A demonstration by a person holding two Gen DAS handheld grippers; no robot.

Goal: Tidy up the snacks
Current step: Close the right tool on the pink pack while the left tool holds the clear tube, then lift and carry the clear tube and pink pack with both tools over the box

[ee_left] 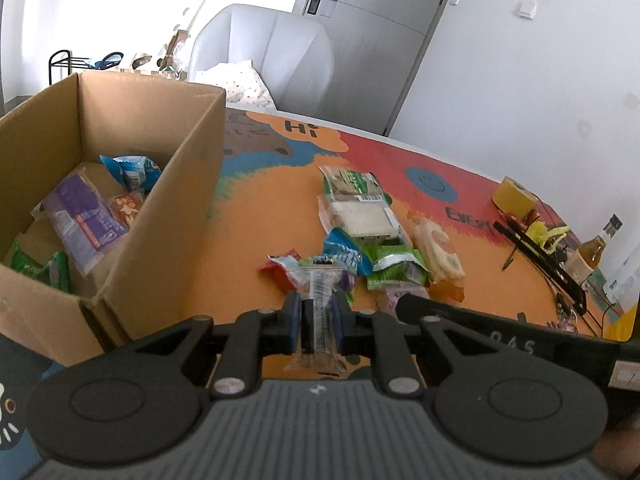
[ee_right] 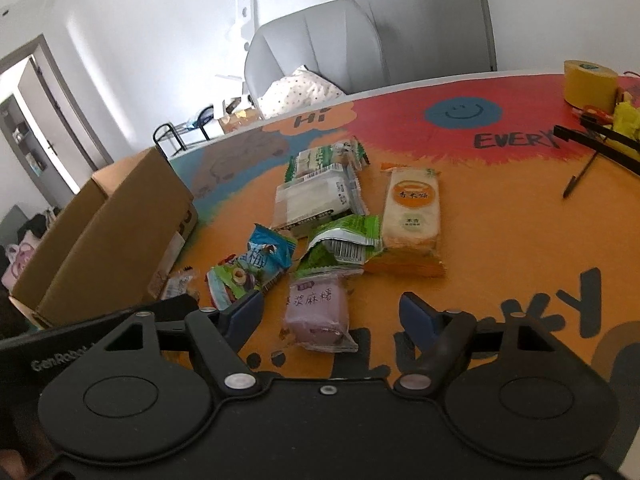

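My left gripper is shut on a clear-wrapped snack bar, held above the table just right of the cardboard box. The box holds a purple pack, a blue pack and a green pack. My right gripper is open, its fingers either side of a purple mochi pack lying on the table. Beyond it lies a pile of snacks: a blue pack, a green pack, an orange rice cake pack and a white pack.
The table has a colourful mat. A roll of yellow tape, a pen, black tongs and a bottle sit at the right. A grey chair stands behind the table.
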